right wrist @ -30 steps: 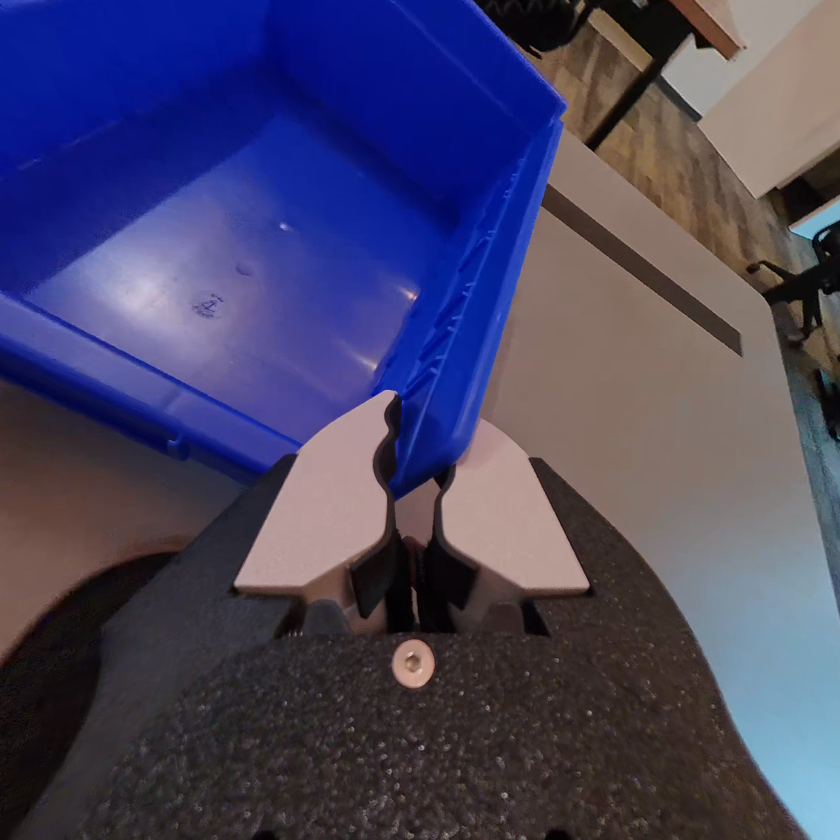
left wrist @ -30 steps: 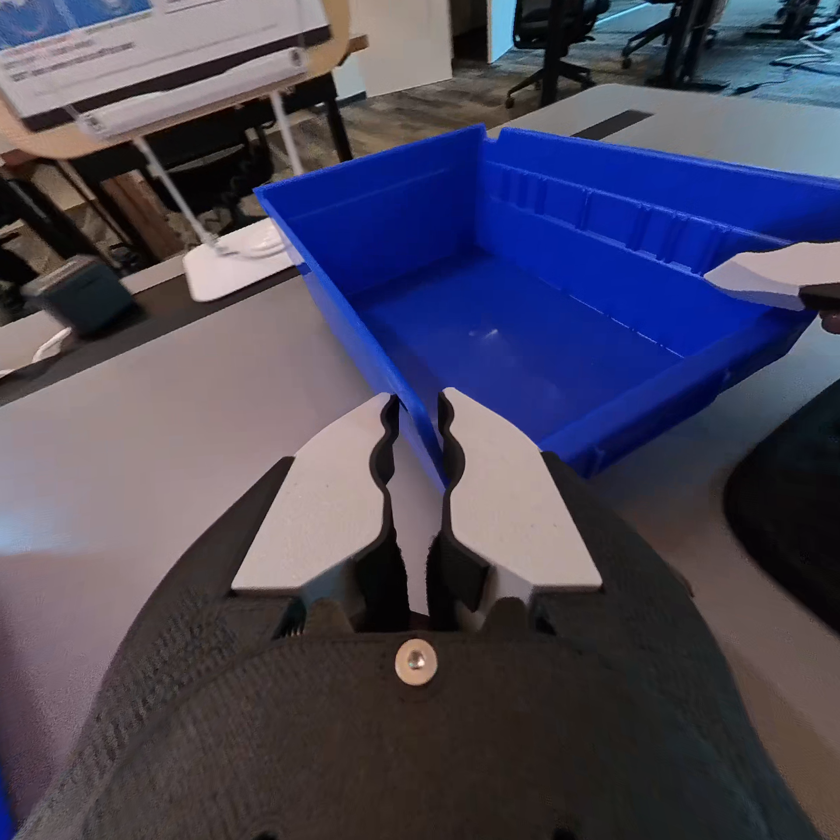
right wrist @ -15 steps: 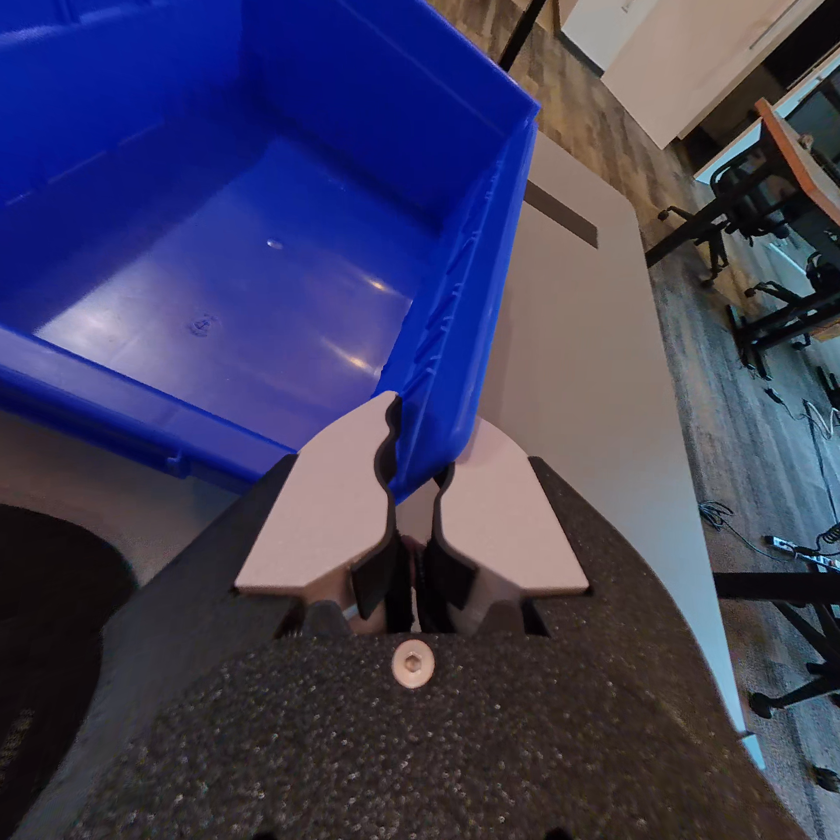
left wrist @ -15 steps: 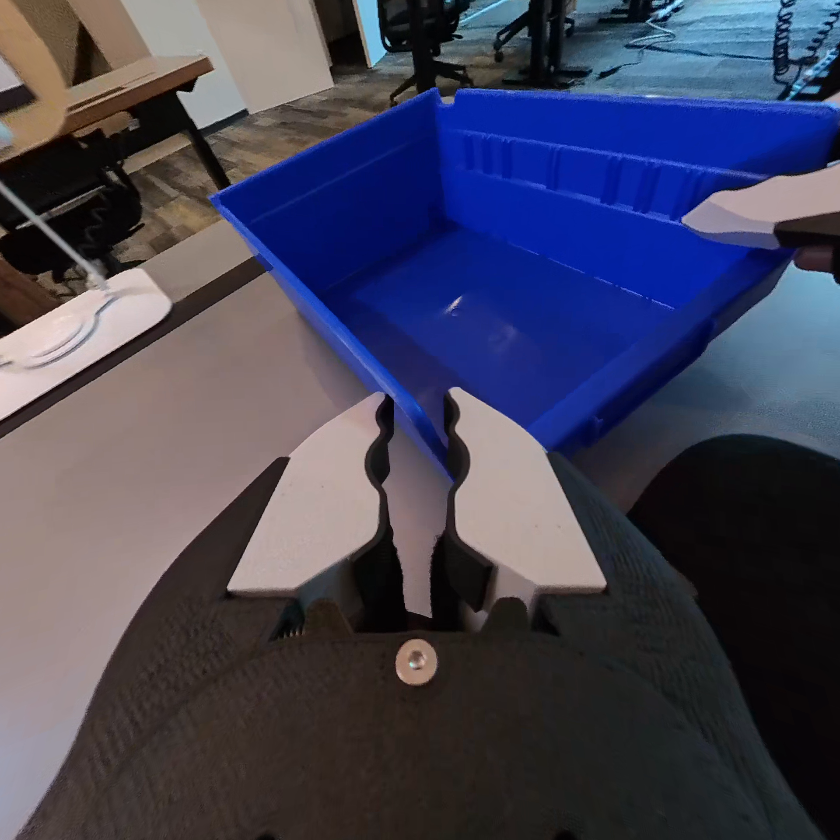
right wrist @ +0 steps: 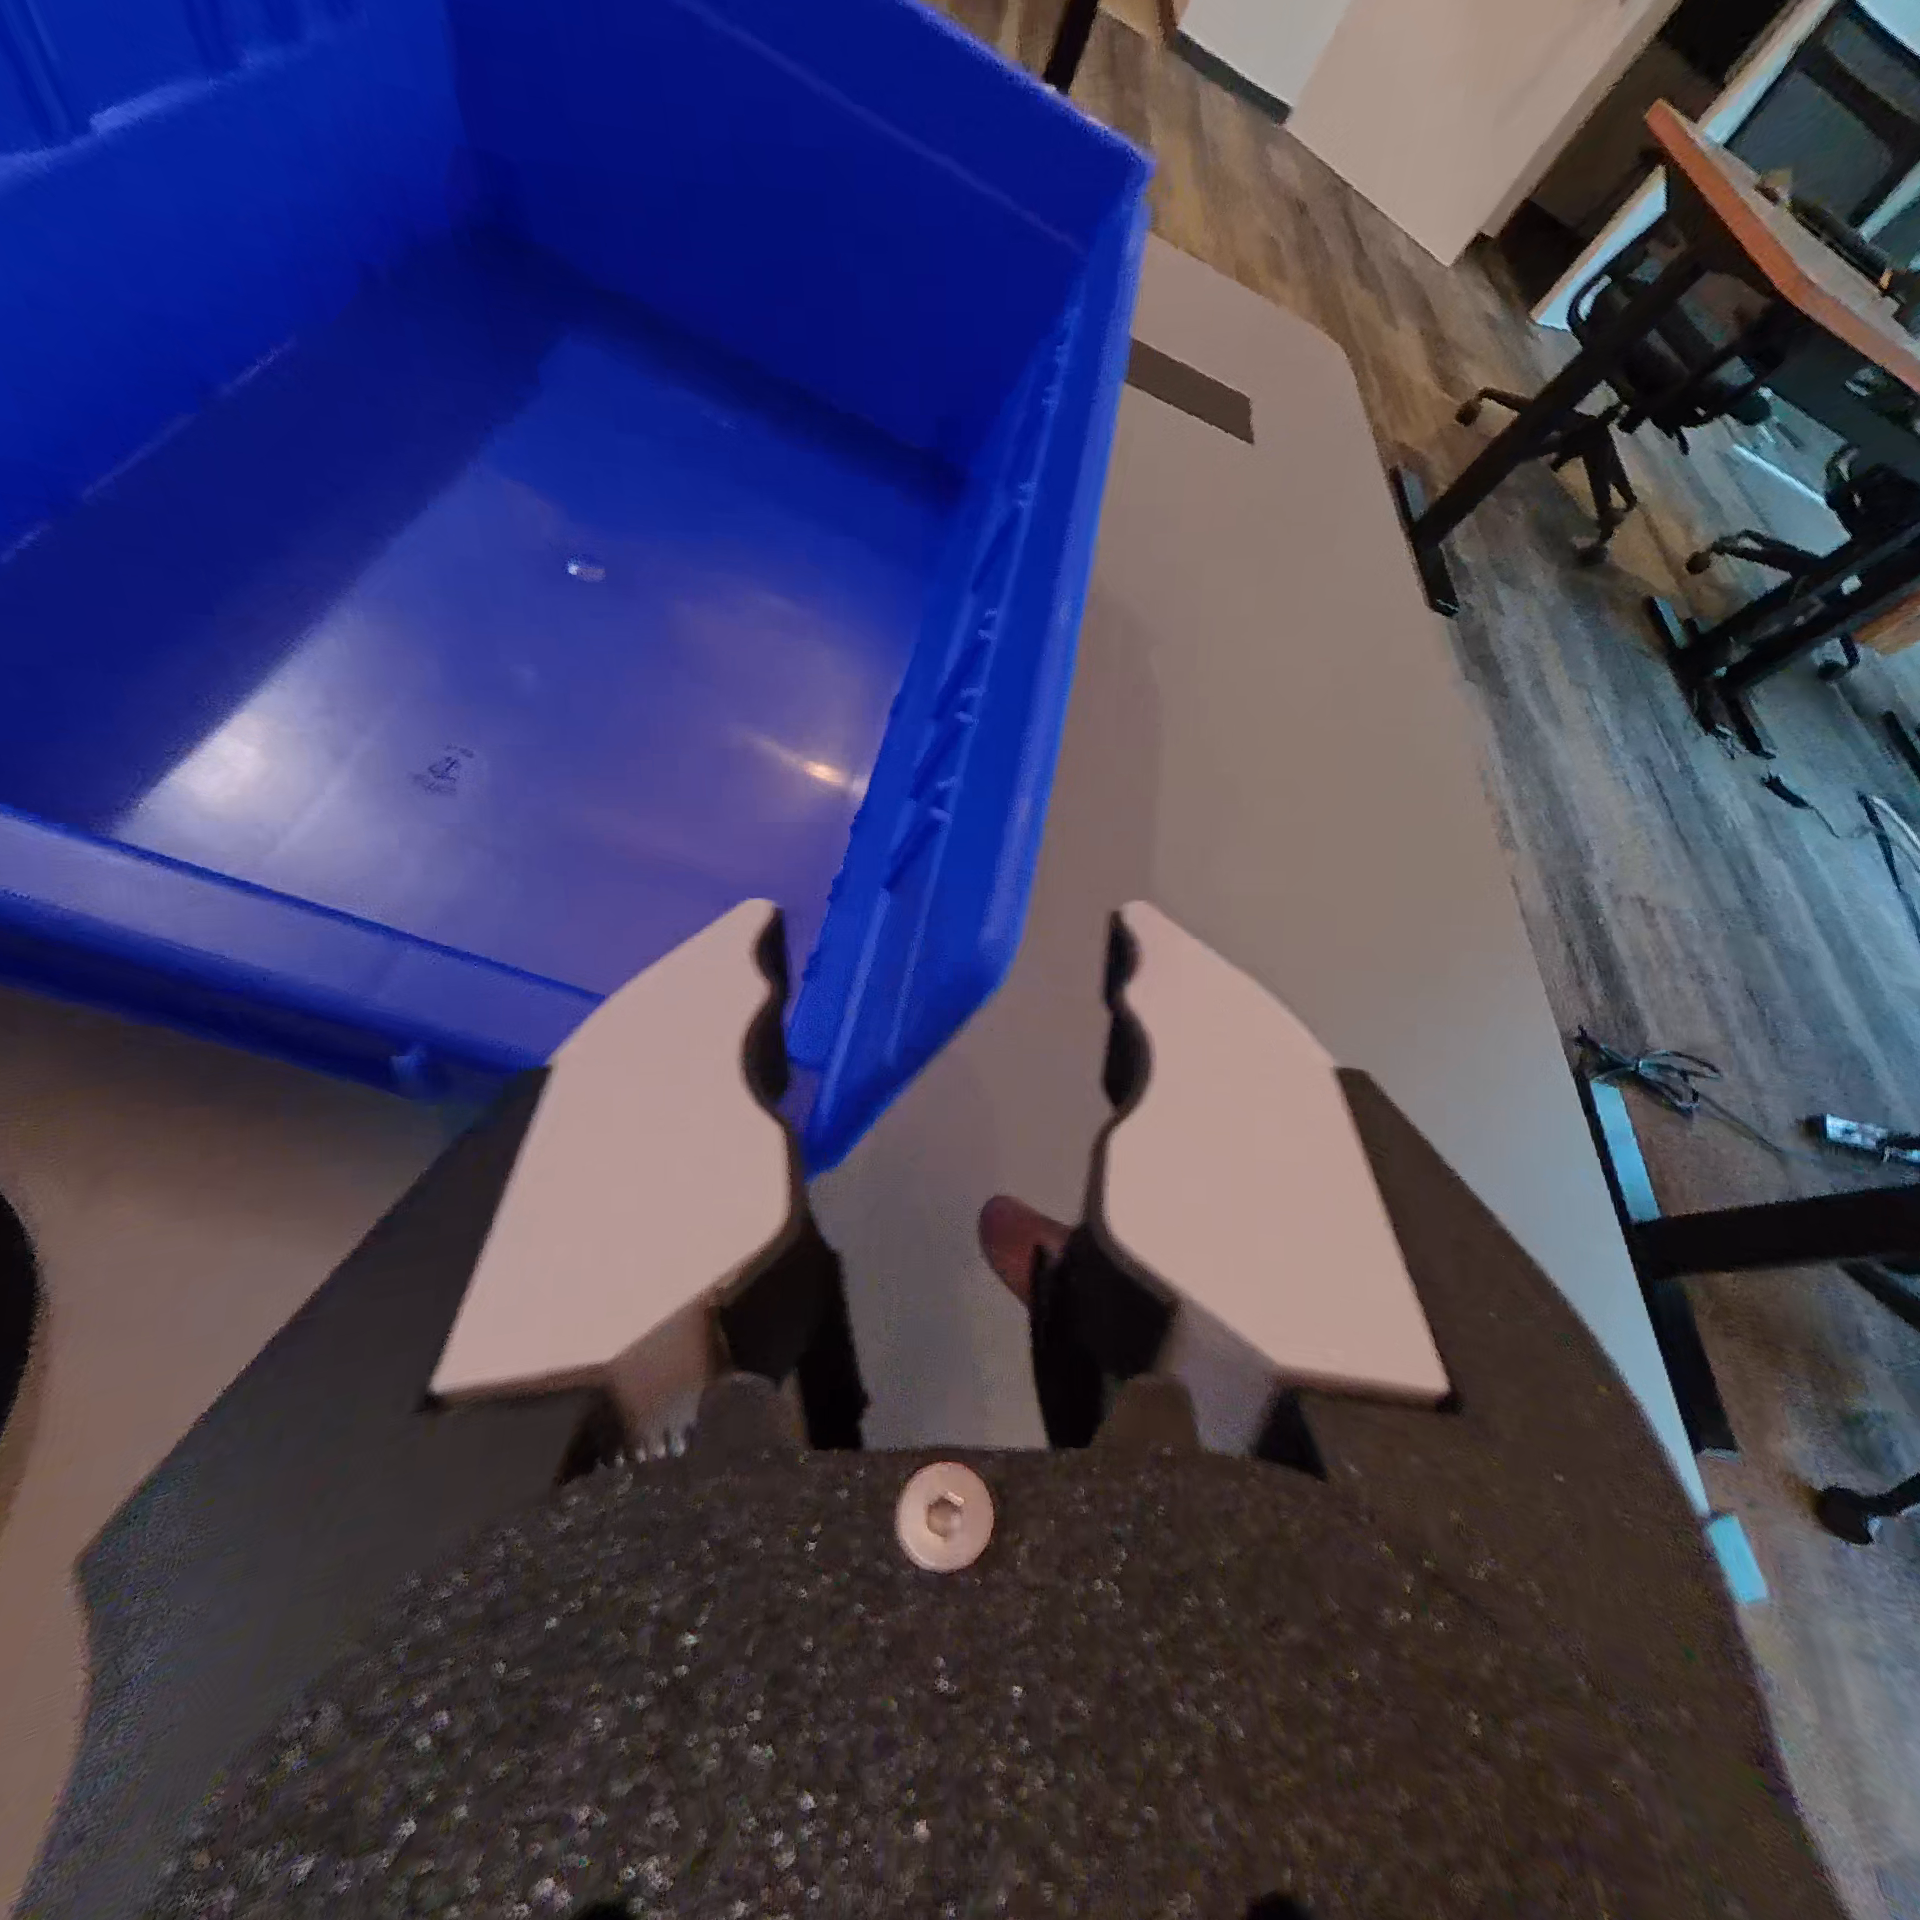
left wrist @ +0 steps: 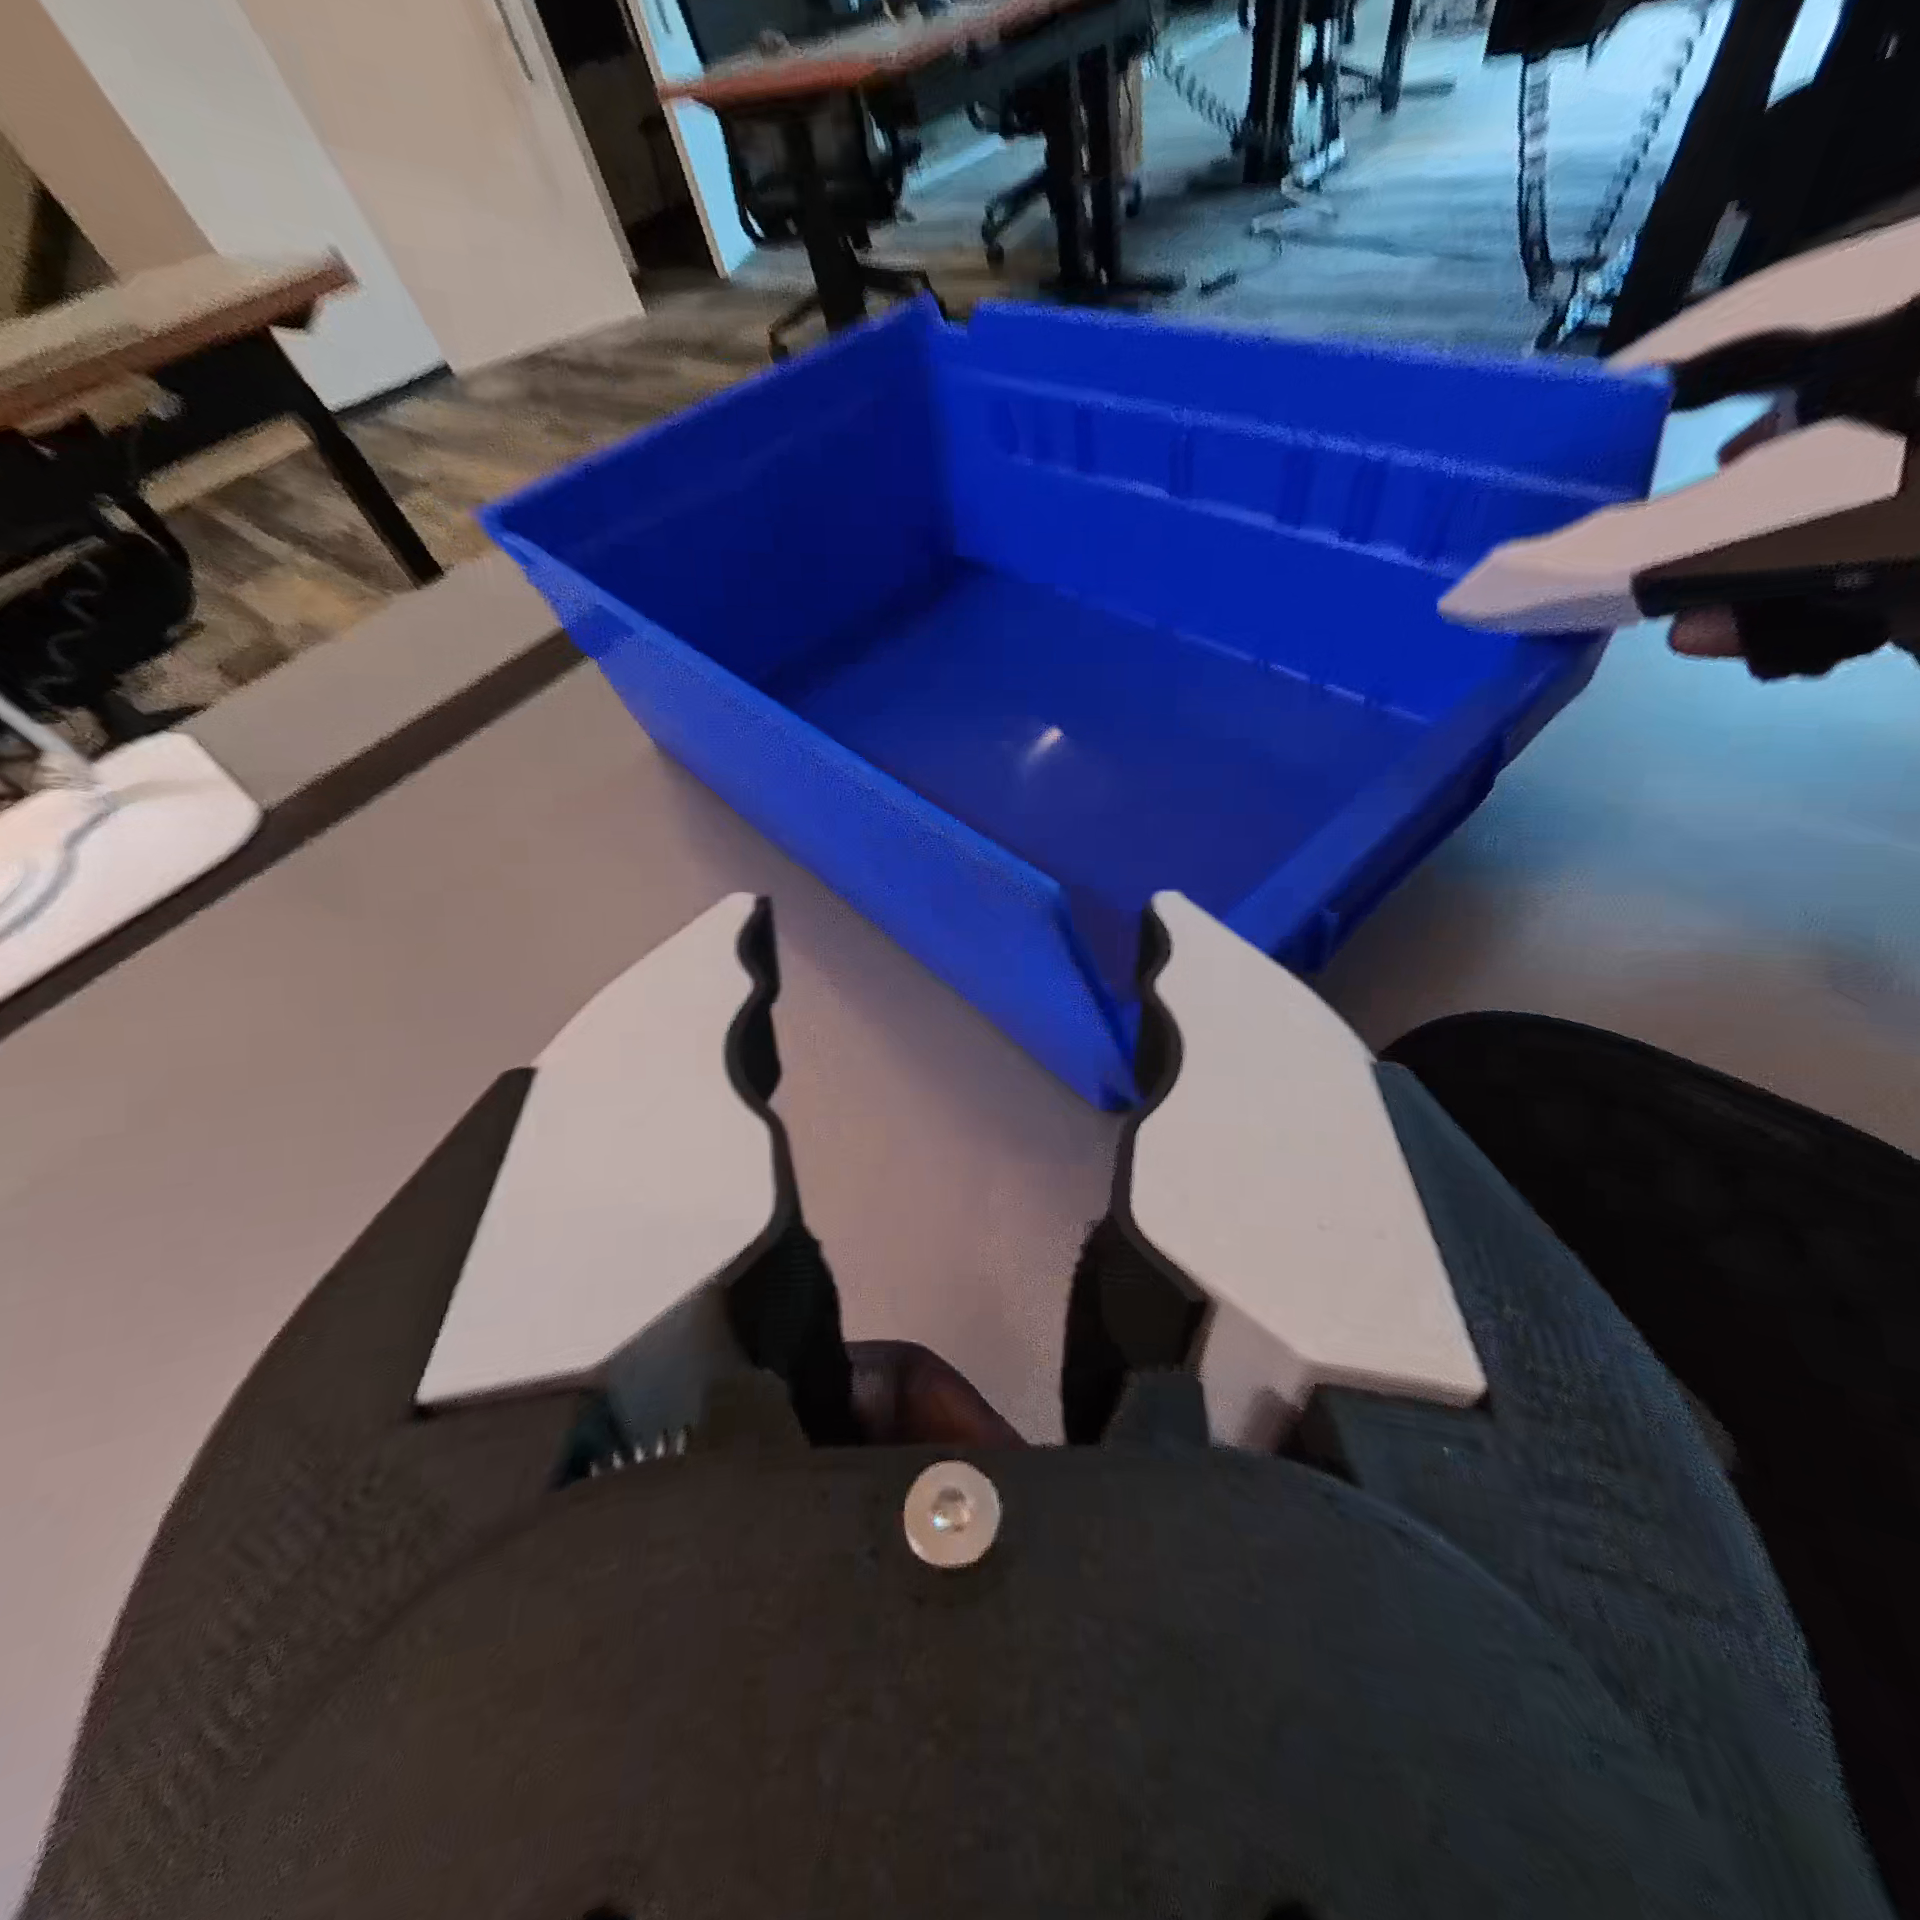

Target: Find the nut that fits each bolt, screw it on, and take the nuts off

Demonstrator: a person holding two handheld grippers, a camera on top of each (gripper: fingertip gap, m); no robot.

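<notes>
An empty blue bin (left wrist: 831, 790) sits on the grey table (left wrist: 312, 1039); no bolts or nuts show in either view. My left gripper (left wrist: 954, 925) is open, and the bin's near left corner stands between its fingers, close to the right finger (left wrist: 1247, 1091), with a wide gap to the left one. My right gripper (right wrist: 945, 920) is open astride the bin's right wall (right wrist: 966, 623); the wall lies beside its left finger (right wrist: 665, 1091) and well clear of the other. The right gripper also shows in the left wrist view (left wrist: 1538, 483), open at the bin's far right corner.
A black rounded object (left wrist: 1714, 1195) lies at the table's near right. A white flat pad (left wrist: 94, 842) sits at far left. The table's right edge (right wrist: 1507, 831) drops to wood-look floor with desks and office chairs (right wrist: 1662, 364).
Both grippers, which were shut on the bin's side walls, have opened wide and let the bin go. The bin rests on the table.
</notes>
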